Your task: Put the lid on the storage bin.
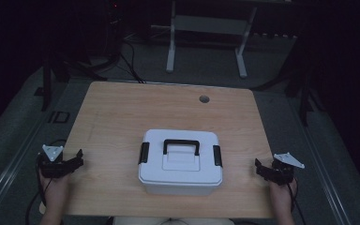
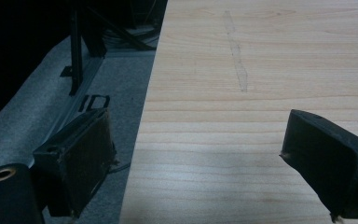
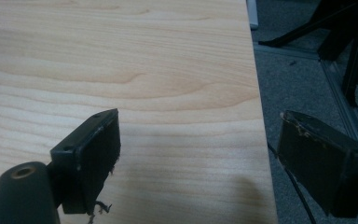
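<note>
Box sitting between two parted grippers

White plastic box (image 1: 180, 161) is resting on the near half of the wooden counter (image 1: 122, 112), roughly midway between the two grippers and well apart from both. The left gripper (image 1: 75, 159) is hovering at the counter's left edge, the right gripper (image 1: 261, 168) at its right edge, each held in a hand coming in from the bottom of the high view. Both sets of jaws are standing wide apart and gripping nothing; in the left gripper view one black jaw is hanging over the grey floor (image 2: 116, 79) and the other over the wood, and the right gripper view is showing the mirror of that.

The box is looking rectangular with rounded corners, a smooth lid, a black carry handle (image 1: 181, 146) lying across the lid's middle, and a black latch (image 1: 144, 152) on each short end. Its long axis is running left to right across the counter, so a latched end is facing each gripper. The counter is showing pale, fine-lined wood grain, with a small round hole (image 1: 204, 99) near its far edge. The jaw pads are looking worn and frayed at the edges.
</note>
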A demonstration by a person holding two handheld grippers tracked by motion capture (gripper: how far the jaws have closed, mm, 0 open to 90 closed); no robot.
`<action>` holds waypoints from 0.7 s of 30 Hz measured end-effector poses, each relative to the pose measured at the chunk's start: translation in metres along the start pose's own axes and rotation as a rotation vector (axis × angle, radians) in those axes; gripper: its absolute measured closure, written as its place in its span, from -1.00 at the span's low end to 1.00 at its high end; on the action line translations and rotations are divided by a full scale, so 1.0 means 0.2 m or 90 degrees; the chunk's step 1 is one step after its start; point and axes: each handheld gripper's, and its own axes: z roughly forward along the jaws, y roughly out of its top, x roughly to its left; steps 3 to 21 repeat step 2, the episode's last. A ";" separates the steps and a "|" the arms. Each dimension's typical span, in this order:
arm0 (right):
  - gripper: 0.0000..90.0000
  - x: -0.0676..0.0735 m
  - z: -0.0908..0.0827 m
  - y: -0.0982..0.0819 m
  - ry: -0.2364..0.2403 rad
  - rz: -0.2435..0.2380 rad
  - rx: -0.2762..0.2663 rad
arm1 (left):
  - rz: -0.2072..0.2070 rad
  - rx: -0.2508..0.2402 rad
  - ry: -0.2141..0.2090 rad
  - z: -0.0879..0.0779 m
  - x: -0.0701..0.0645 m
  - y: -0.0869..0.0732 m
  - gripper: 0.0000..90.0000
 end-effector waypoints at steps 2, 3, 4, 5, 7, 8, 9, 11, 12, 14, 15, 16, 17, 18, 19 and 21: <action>-0.71 0.00 0.00 0.00 -0.007 -0.001 0.000 | 0.002 0.001 -0.001 0.00 0.00 0.00 -0.81; -0.71 0.00 0.00 0.00 -0.007 -0.001 0.000 | 0.002 0.001 -0.001 0.00 0.00 0.00 -0.81; -0.71 0.00 0.00 0.00 -0.007 -0.001 0.000 | 0.002 0.001 -0.001 0.00 0.00 0.00 -0.81; -0.71 0.00 0.00 0.00 -0.007 -0.001 0.000 | 0.002 0.001 -0.001 0.00 0.00 0.00 -0.81; -0.71 0.00 0.00 0.00 -0.007 -0.001 0.000 | 0.002 0.001 -0.001 0.00 0.00 0.00 -0.81; -0.71 0.00 0.00 0.00 -0.007 -0.001 0.000 | 0.002 0.001 -0.001 0.00 0.00 0.00 -0.81; -0.71 0.00 0.00 0.00 -0.007 -0.001 0.000 | 0.002 0.001 -0.001 0.00 0.00 0.00 -0.81; -0.71 0.00 0.00 0.00 -0.007 -0.001 0.000 | 0.002 0.001 -0.001 0.00 0.00 0.00 -0.81; -0.71 0.00 0.00 0.00 -0.007 -0.001 0.000 | 0.002 0.001 -0.001 0.00 0.00 0.00 -0.81; -0.71 0.00 0.00 0.00 -0.007 -0.001 0.000 | 0.002 0.001 -0.001 0.00 0.00 0.00 -0.81; -0.71 0.00 0.00 0.00 -0.007 -0.001 0.000 | 0.002 0.001 -0.001 0.00 0.00 0.00 -0.81; -0.71 0.00 0.00 0.00 -0.007 -0.001 0.000 | 0.002 0.001 -0.001 0.00 0.00 0.00 -0.81; -0.71 0.00 0.00 0.00 -0.007 -0.001 0.000 | 0.002 0.001 -0.001 0.00 0.00 0.00 -0.81; -0.71 0.00 0.00 0.00 -0.007 -0.001 0.000 | 0.002 0.001 -0.001 0.00 0.00 0.00 -0.81; -0.71 0.00 0.00 0.00 -0.007 -0.001 0.000 | 0.002 0.001 -0.001 0.00 0.00 0.00 -0.81; -0.71 0.00 0.00 0.00 -0.007 -0.001 0.000 | 0.002 0.001 -0.001 0.00 0.00 0.00 -0.81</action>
